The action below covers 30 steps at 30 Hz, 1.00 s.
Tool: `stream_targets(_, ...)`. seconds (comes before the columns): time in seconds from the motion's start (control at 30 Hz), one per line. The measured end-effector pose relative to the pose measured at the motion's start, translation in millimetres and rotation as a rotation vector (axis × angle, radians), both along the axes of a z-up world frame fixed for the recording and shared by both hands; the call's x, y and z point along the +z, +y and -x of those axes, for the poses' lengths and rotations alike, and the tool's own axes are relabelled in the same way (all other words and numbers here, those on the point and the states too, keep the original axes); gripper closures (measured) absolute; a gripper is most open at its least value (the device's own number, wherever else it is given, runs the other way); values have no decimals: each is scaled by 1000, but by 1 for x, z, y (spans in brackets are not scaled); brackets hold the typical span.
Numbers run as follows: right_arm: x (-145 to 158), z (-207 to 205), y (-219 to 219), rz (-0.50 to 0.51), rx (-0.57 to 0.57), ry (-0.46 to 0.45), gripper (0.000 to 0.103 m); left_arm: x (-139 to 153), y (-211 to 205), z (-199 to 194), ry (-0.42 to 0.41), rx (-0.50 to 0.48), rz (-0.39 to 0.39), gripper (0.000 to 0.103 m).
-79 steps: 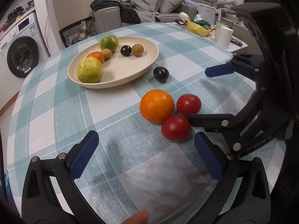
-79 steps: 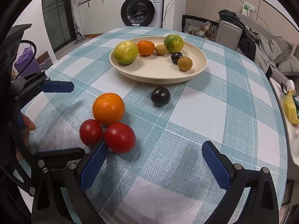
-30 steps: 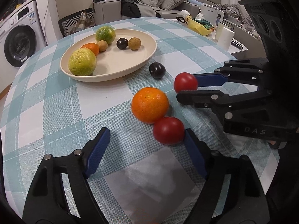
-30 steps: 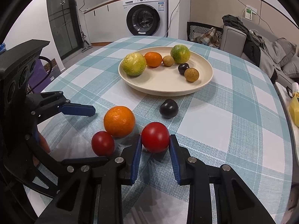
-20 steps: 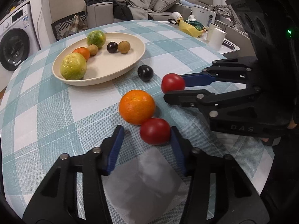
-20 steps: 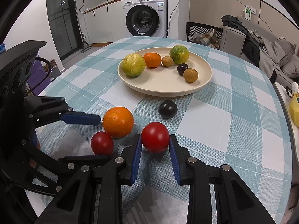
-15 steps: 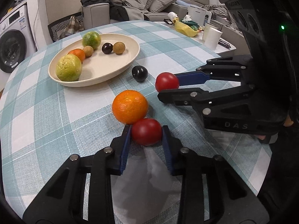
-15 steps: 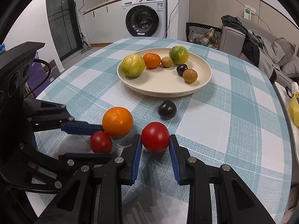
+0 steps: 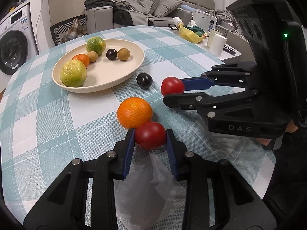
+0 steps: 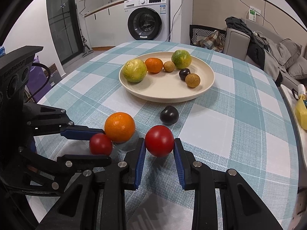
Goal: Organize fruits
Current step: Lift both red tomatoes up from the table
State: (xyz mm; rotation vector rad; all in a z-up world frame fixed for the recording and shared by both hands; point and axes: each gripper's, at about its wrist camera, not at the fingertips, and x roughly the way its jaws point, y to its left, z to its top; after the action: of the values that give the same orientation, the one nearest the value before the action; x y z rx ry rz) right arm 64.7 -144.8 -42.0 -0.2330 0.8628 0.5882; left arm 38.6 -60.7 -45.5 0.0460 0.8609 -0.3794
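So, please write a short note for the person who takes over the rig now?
Left tongs: shut on the near tomato, which touches the orange.
Right tongs: shut on the far tomato.
Done: six fruits lie in the plate.
Left: both tomatoes, the orange and the dark plum on the tablecloth are not yet in the plate.

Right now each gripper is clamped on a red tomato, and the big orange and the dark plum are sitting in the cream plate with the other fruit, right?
Not quite. The left gripper and right gripper each clamp a red tomato, but the big orange and the dark plum lie on the checked tablecloth, outside the cream plate. The right wrist view shows it.
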Motion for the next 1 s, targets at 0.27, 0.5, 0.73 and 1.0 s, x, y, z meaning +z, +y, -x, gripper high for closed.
stream_targets(0.27,3,0,-2,-11,-8,-12,73,9,4,4,-30,3,23,74)
stream_targets(0.5,7,-1,-5,-25,-20,-29,73,17,8,8,-54,12,42,74)
stream_targets(0.73,11,0,-7,-39,-24,-43,73,25,14,10,-80,24,64,74)
stream_targets(1.0,16,2,-8,-52,-32,-61,73,33,25,10,-107,62,84,74)
